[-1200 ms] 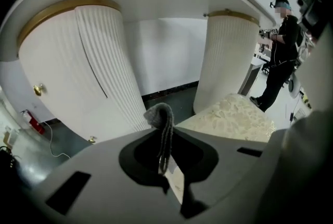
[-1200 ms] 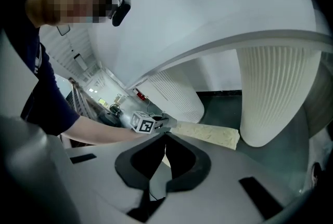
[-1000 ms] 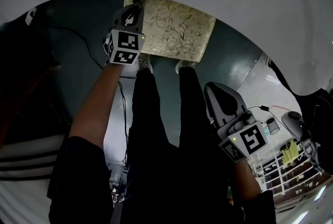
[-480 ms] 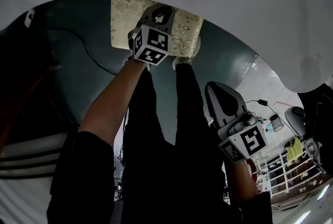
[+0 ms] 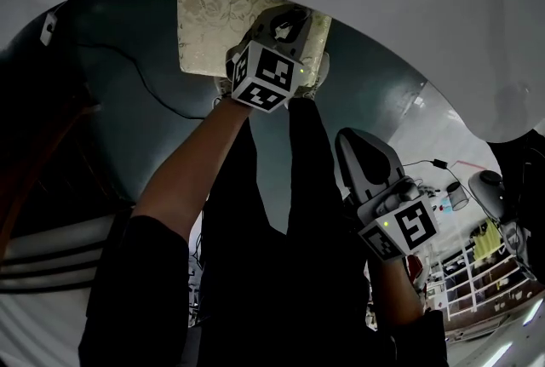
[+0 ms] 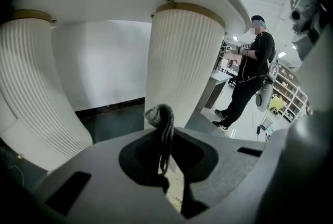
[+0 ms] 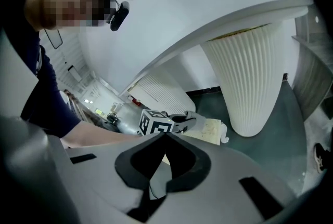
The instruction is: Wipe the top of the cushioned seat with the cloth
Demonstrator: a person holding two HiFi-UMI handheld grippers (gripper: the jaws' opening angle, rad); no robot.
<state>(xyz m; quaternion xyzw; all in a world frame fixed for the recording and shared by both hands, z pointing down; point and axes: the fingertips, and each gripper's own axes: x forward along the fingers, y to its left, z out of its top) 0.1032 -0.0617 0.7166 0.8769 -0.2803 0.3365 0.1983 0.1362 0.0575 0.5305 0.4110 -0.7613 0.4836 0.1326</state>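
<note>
While the left tool [image 5: 288, 23] is clamping the grey cloth [image 6: 162, 123] over the right end of the cushioned seat [image 5: 203, 26], the right tool [image 5: 362, 154] is hanging closed and empty. Wiping is seemingly under way, with the left end likely waiting.

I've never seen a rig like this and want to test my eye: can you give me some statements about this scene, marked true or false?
1. The left gripper is shut on a grey cloth. True.
2. The right gripper is over the cushioned seat. False: it is off beside the person's right leg; the left gripper is over the seat.
3. The seat has a plain blue cover. False: it is pale gold with a leafy pattern.
4. The right gripper holds nothing. True.
</note>
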